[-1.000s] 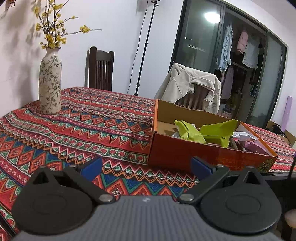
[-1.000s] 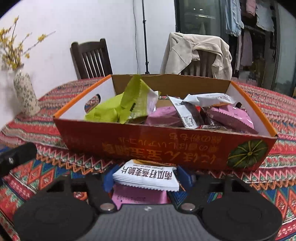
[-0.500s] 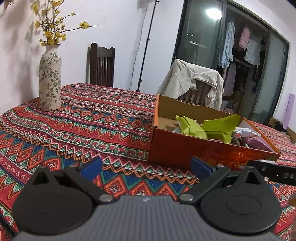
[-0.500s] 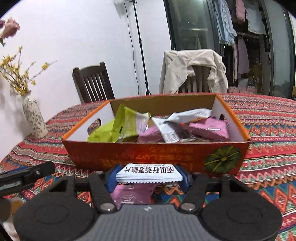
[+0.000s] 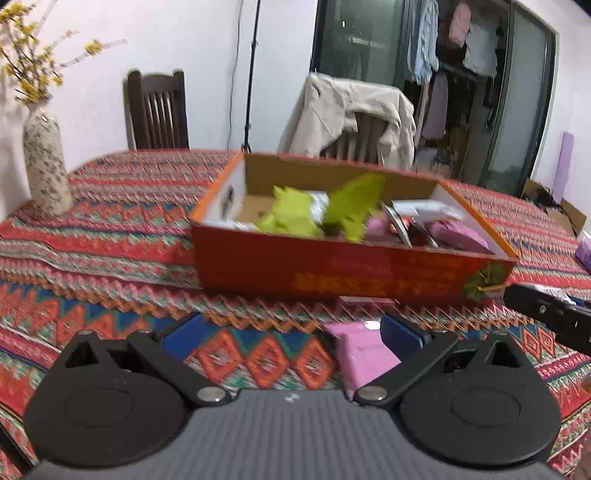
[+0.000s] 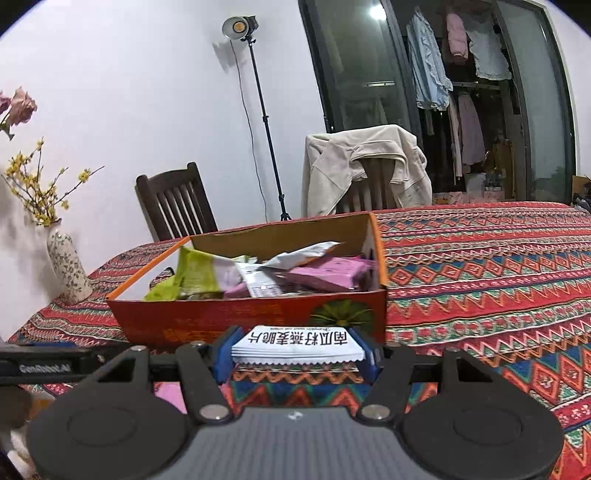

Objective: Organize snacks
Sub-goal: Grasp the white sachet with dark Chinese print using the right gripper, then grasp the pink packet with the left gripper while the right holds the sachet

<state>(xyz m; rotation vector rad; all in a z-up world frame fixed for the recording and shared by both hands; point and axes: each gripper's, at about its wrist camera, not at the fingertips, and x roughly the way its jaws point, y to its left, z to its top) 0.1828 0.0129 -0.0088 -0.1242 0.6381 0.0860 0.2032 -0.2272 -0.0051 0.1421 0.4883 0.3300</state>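
Gleaming white packet (image 6: 297, 344), black lettering

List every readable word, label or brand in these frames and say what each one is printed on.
"南瓜籽燕麦脆片", seen upside down: white snack packet between the right claw pads.
"GenRobot.AI": black bar at the left edge of the right wrist view.
Yellow print on the orange box front: too blurred to read.
Small line on the packet: too small.

Dim warm indoor light, studio lamp (image 6: 239, 26) glare, left-wrist motion blur, fisheye-bent edges.
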